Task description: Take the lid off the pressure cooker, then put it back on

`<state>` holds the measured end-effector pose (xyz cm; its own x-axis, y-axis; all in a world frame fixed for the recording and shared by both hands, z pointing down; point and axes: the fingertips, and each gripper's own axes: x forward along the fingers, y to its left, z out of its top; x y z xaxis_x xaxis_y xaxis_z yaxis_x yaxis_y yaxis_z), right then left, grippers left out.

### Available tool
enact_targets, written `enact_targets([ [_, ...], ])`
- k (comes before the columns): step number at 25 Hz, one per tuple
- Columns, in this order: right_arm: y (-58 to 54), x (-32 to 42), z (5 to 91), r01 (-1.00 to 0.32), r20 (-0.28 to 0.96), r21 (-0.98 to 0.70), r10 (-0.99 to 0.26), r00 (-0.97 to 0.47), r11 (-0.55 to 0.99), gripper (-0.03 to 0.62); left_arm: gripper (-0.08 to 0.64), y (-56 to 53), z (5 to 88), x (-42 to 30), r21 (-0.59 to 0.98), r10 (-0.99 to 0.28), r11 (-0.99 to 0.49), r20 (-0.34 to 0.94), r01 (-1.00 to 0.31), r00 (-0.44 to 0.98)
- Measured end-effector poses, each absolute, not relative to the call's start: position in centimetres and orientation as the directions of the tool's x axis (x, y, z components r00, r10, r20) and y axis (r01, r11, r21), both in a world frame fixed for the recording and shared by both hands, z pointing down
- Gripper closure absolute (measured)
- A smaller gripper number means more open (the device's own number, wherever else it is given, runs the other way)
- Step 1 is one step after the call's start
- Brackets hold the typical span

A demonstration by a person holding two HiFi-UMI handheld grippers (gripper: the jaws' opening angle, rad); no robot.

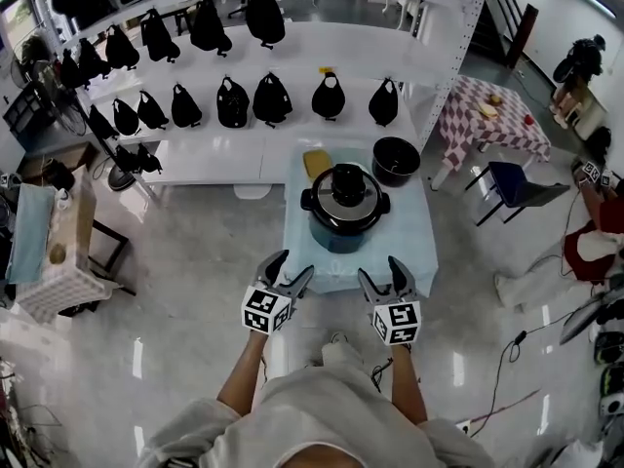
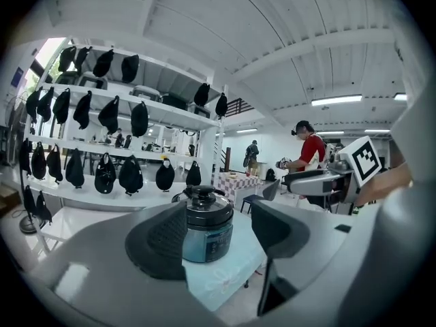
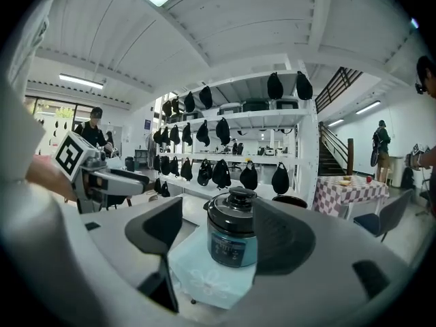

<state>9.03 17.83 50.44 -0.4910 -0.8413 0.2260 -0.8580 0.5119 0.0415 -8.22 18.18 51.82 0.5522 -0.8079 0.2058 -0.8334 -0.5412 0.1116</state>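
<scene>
A blue pressure cooker stands on a small table with a light blue cloth, its black lid with a round knob seated on top. My left gripper is open at the table's near edge, left of the cooker and short of it. My right gripper is open too, near the table's front right. Neither touches anything. The left gripper view has the cooker ahead between the jaws, and the right gripper view shows the cooker likewise.
A black inner pot and a yellow object sit at the table's far end. White shelves with black bags stand behind. A checkered table and a blue chair are at right; a person sits far right.
</scene>
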Motion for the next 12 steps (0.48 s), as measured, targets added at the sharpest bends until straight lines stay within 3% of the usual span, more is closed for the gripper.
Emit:
enact_targets([
  [12,4.1,9.9,51.6,-0.847,0.232,0.021,-0.827,-0.513,0.531,0.293,0.286,4.7,52.8,-7.5,0.120,-0.821,-0.514,0.219,-0.849,0.527],
])
